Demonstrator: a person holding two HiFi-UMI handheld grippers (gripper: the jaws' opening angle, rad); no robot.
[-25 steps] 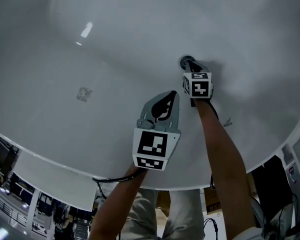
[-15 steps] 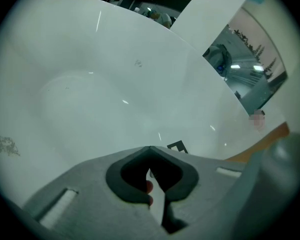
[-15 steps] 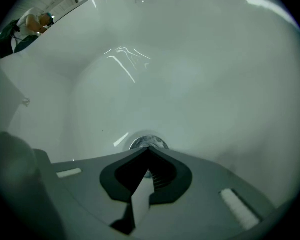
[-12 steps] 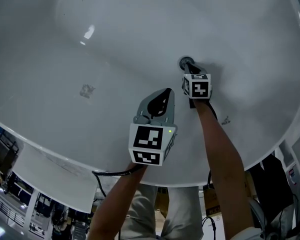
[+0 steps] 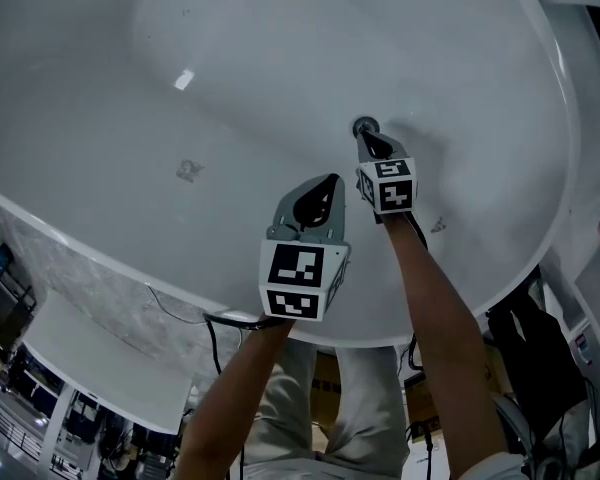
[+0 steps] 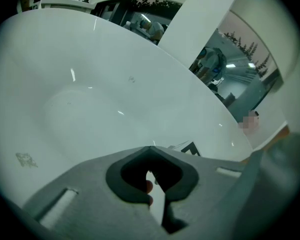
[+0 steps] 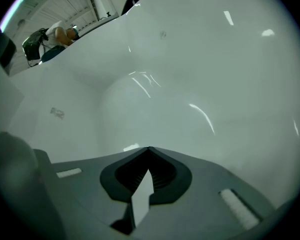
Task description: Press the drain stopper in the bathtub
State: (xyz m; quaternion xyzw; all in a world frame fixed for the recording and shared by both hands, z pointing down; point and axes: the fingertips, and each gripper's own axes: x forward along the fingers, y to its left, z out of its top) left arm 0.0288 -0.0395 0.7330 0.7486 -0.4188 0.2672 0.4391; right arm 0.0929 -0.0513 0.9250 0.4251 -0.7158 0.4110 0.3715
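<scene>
The round dark drain stopper (image 5: 365, 125) sits in the floor of the white bathtub (image 5: 130, 88). My right gripper (image 5: 364, 140) is shut with nothing between its jaws, and its tip rests on the stopper's near edge. In the right gripper view the shut right gripper (image 7: 149, 149) points at the white tub floor, and the stopper is hidden beneath the jaws. My left gripper (image 5: 331, 182) is shut and empty too, hanging above the tub floor just left of the right one. In the left gripper view the left gripper (image 6: 150, 147) faces the tub's far wall.
A small grey mark (image 5: 188, 171) lies on the tub's near slope. The tub's rim (image 5: 570, 148) curves round on the right. A cable (image 5: 220, 320) hangs over the near rim. A dark bag (image 5: 525, 343) stands outside the tub, lower right.
The right gripper stays at the stopper. The left gripper has shifted slightly forward. The view has swung, so more of the tub's right rim and the floor at the left show.
</scene>
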